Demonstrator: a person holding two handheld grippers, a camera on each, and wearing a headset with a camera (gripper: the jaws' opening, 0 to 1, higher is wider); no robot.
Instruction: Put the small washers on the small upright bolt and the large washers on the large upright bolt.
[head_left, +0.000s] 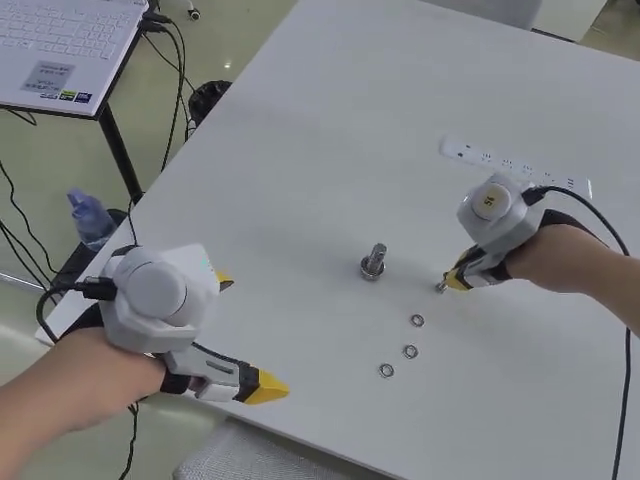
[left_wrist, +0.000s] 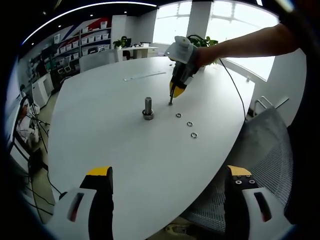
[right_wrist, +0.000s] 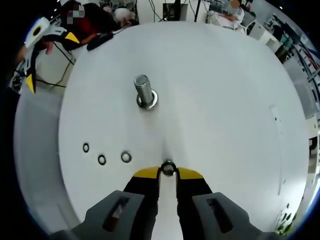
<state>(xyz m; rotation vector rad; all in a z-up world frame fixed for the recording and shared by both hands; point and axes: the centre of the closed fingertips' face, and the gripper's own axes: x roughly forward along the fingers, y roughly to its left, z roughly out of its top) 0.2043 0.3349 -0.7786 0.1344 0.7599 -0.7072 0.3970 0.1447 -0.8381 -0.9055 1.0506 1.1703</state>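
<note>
Nearest the person, the left gripper (head_left: 243, 335) hangs at the front edge of the white table (head_left: 330, 130). Its yellow-tipped jaws are spread wide and hold nothing. It is best left out of the work area while the other side is busy.

Next along the table, three loose steel ring washers (head_left: 410, 351) lie flat in a short row, each apart from the next.

Just beyond the row, the right gripper (head_left: 447, 285) points down at the table, its jaws pressed in on a small round metal piece (right_wrist: 168, 168). The thin small upright bolt (left_wrist: 170, 101) stands directly under the tips. It cannot be told whether the piece is a washer at the bolt's top or the bolt's own end.

The step in hand appears to be seating a small washer on this bolt. To do it well:
1. Keep the gripper in line with the bolt and the ring level.
2. Centre the hole over the tip, then lower straight down.
3. Part the jaws only slightly to release, and lift vertically.

Side force could topple the slim bolt.

Farther in, the large upright steel bolt (head_left: 373, 262) stands well apart from the small one. At the back lies a white power strip (head_left: 515, 165).
</note>
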